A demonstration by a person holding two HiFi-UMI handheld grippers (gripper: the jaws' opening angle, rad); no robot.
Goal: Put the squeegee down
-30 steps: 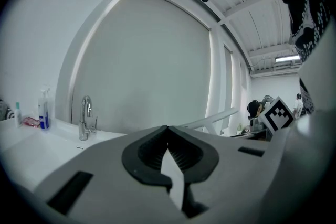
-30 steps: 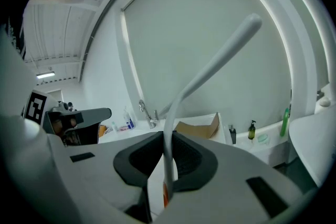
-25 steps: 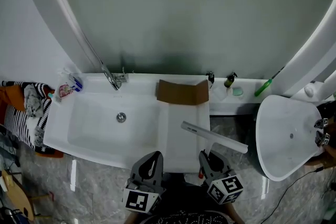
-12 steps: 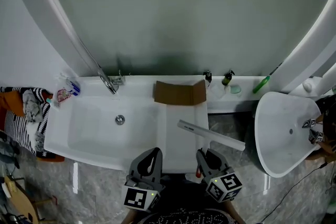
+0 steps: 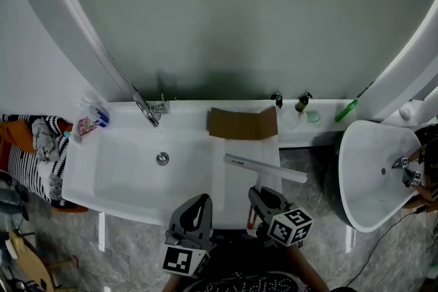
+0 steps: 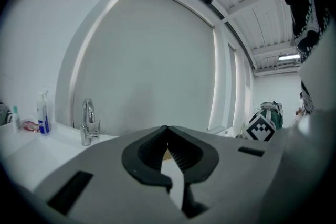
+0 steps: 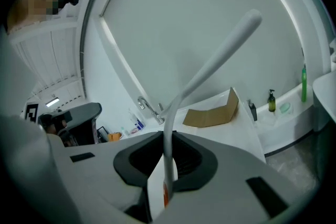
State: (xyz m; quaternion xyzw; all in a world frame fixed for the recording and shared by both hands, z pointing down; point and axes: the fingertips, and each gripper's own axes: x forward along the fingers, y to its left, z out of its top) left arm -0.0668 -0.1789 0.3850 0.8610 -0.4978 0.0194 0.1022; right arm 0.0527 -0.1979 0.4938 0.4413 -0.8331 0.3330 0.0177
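Observation:
The squeegee (image 5: 264, 169) is a long white blade on a thin white handle, and it hangs over the flat right part of the white sink counter (image 5: 236, 202). My right gripper (image 5: 260, 203) is shut on its handle near the counter's front edge. In the right gripper view the handle rises from between the jaws of the right gripper (image 7: 168, 140) to the squeegee blade (image 7: 218, 57), which slants up to the right. My left gripper (image 5: 197, 210) is beside it on the left, shut and empty; in its own view the left gripper (image 6: 167, 131) has its pads meeting.
A sink basin (image 5: 126, 178) with a chrome tap (image 5: 148, 110) lies to the left. A folded piece of cardboard (image 5: 243, 123) stands at the counter's back. Small bottles (image 5: 302, 104) and a green brush (image 5: 346, 110) sit on the back ledge. A white round bowl (image 5: 373, 178) is at the right.
The squeegee blade has shifted left over the counter and now lies flatter. The right gripper has turned left with it. The left gripper has barely moved.

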